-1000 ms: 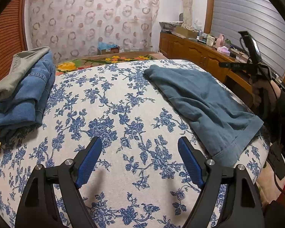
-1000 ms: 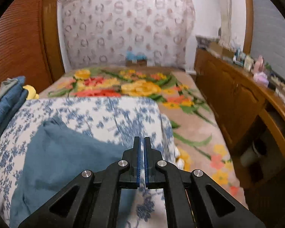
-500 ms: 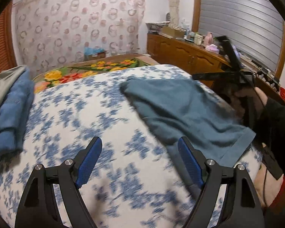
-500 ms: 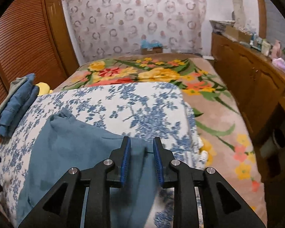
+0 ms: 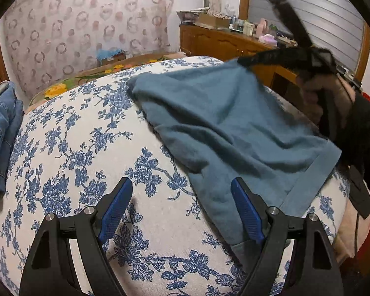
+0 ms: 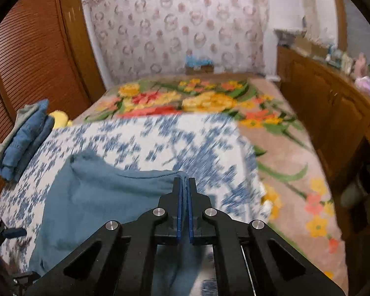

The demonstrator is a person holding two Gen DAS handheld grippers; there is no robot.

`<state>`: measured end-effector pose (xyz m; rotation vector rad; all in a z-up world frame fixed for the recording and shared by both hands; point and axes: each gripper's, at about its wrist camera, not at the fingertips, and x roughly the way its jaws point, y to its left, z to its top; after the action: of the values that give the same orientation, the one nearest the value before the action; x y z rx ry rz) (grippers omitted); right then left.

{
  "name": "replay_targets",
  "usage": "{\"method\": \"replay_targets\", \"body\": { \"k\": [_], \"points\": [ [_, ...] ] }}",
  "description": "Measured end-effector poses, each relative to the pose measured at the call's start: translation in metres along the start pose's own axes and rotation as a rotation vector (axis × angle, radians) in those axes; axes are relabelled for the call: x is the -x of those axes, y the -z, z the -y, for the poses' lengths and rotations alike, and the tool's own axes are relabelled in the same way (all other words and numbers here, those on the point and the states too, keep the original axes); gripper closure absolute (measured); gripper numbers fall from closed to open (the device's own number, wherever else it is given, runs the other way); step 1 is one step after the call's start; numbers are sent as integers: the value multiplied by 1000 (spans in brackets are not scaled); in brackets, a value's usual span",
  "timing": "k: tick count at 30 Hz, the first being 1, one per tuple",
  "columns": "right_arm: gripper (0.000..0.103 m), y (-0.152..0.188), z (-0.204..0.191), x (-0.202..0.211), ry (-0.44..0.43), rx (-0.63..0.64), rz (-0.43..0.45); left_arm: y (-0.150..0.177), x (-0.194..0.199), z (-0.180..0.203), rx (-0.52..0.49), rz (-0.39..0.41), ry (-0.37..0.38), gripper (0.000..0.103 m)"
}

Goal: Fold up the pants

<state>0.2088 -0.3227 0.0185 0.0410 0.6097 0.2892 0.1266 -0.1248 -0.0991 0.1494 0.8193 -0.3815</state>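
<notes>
Teal pants (image 5: 224,128) lie on the white and blue floral bedspread (image 5: 81,153), on its right half. My left gripper (image 5: 182,207) is open just above the spread, its right finger at the near hem of the pants. My right gripper (image 6: 184,187) is shut on the far right corner of the pants (image 6: 106,197) and lifts that edge off the bed. It also shows in the left wrist view (image 5: 249,61), raised at the cloth's far corner.
Folded jeans and a grey garment (image 5: 0,123) are stacked at the left edge of the bed (image 6: 22,135). A wooden sideboard (image 6: 333,113) with clutter runs along the right wall. A flowered rug (image 6: 271,123) covers the floor beyond the bed.
My right gripper closed on the far corner of the pants and raised it. My left gripper moved right toward the near hem, still open.
</notes>
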Motion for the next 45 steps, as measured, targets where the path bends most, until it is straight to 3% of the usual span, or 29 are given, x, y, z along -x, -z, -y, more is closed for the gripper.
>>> {"method": "replay_targets", "body": {
  "k": [6, 12, 17, 20, 30, 34, 38, 42, 45],
  "points": [
    [100, 0, 5, 13, 172, 4, 45, 2, -7, 0, -1, -32, -2, 20],
    [96, 10, 11, -9, 129, -7, -107, 2, -9, -1, 11, -45, 8, 20],
    [76, 18, 2, 16, 110, 23, -66, 3, -6, -3, 18, -23, 14, 20],
    [74, 30, -13, 40, 115, 71, -33, 4, -2, -3, 21, -14, 15, 20],
    [74, 116, -46, 119, 44, 72, 0, 14, 20, 10, -1, 30, 40, 21],
    [74, 139, -45, 135, 19, 43, -16, 15, 23, 15, -1, 29, 72, 36],
    [74, 143, -44, 137, -6, 24, -26, 17, 19, 18, -6, 5, 82, 40],
    [94, 142, -43, 138, -14, 20, -25, 19, 13, 19, -11, -17, 76, 40],
    [95, 143, -44, 156, -24, 6, 19, 19, 11, 17, -3, -25, 83, 40]
  ]
}}
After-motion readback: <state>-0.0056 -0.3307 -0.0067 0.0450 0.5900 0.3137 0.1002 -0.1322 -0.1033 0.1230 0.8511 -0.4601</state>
